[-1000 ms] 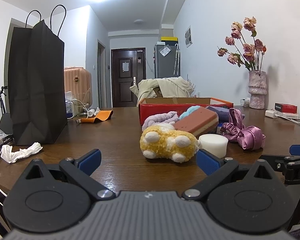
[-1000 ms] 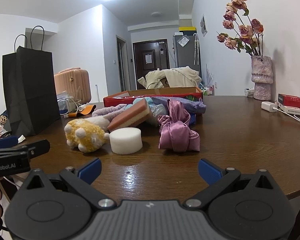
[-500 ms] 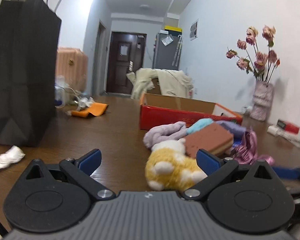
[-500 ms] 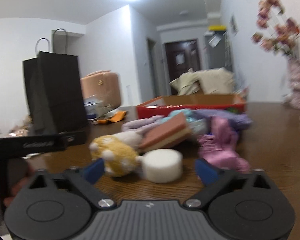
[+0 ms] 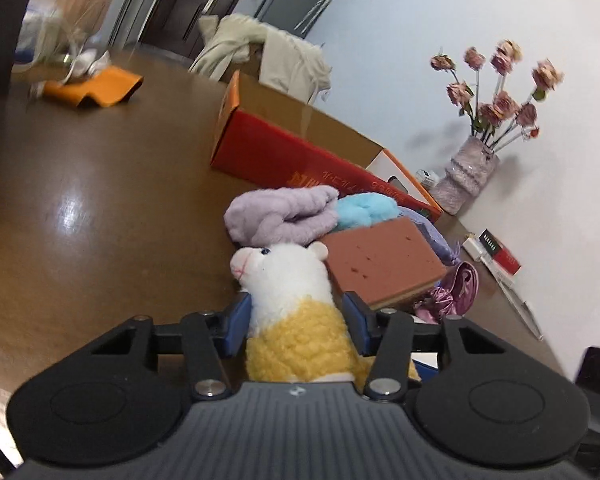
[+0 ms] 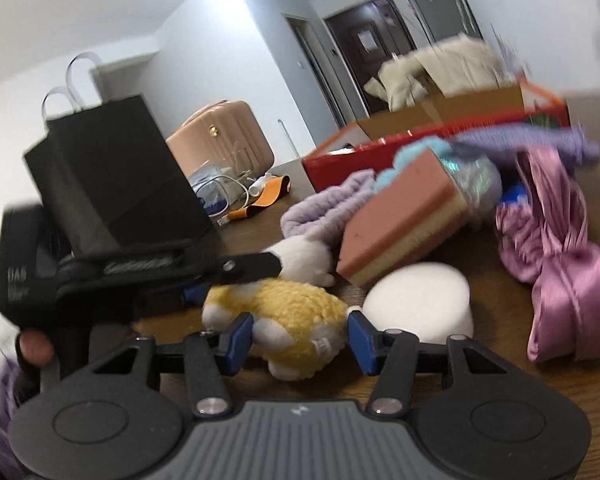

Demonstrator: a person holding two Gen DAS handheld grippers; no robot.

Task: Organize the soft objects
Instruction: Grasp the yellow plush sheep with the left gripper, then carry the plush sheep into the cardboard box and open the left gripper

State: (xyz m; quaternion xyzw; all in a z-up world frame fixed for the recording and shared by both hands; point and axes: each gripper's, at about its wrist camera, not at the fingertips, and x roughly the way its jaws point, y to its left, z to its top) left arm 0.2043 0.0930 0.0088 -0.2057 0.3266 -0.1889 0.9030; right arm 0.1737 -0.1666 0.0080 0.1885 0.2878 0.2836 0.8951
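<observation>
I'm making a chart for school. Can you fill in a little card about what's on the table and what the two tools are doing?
left tool: fingers on both sides of the plush toy, closed in on it
right tool: fingers on both sides of the same toy's back end; grip not certain
sponge: pink and yellow, leaning beside the toy
white foam puck: right of the toy
satin bow: far right
purple cloth: behind the toy
red box: open, behind the pile
table: brown wood
</observation>
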